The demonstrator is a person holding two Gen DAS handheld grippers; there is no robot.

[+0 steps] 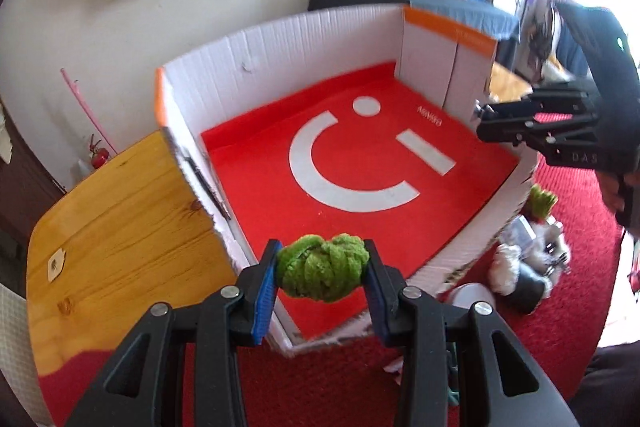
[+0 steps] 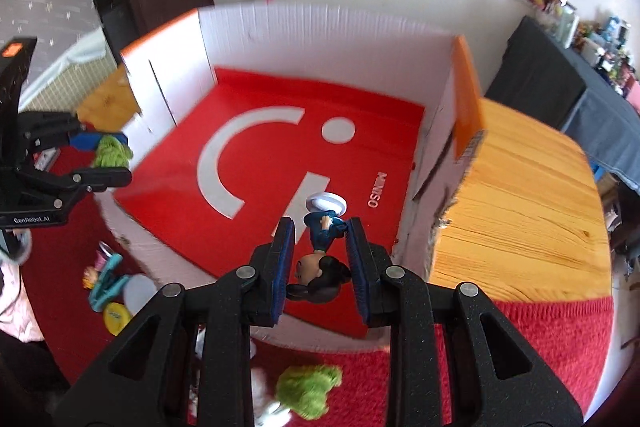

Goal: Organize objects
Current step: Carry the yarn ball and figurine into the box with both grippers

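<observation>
- The red rug [image 1: 560, 311] covers the floor under everything, and its fuzzy pile shows in both wrist views.
- A wooden table [image 1: 120, 227] stands against the outer side of the box, its top level with the box rim.
- The cardboard box [image 1: 304, 39] sits on the rug, open at the top, with white ribbed walls and orange flap edges. Its bottom is lined by a red sheet [image 1: 360, 195] printed with a white curved stroke, a dot and a bar.
- The left gripper [image 1: 323, 269] hangs over the near rim of the box, its blue-padded jaws narrowed onto a green yarn ball [image 1: 323, 269], which is pinched between the pads above the red sheet.
- The right gripper [image 2: 320, 255] is clamped tight on a small figurine [image 2: 322, 251] with a dark head, blue clothes and a white round base. The figurine lies lengthwise between the pads, base pointing away from the camera, above the near part of the box floor.
- A heap of small toys [image 1: 528, 259] lies on the rug just outside the box wall, among them a dark cup and a green tuft.
- More small things [image 2: 110, 287] lie on the rug by the box: a teal piece, a yellow disc and a pale round one.
</observation>
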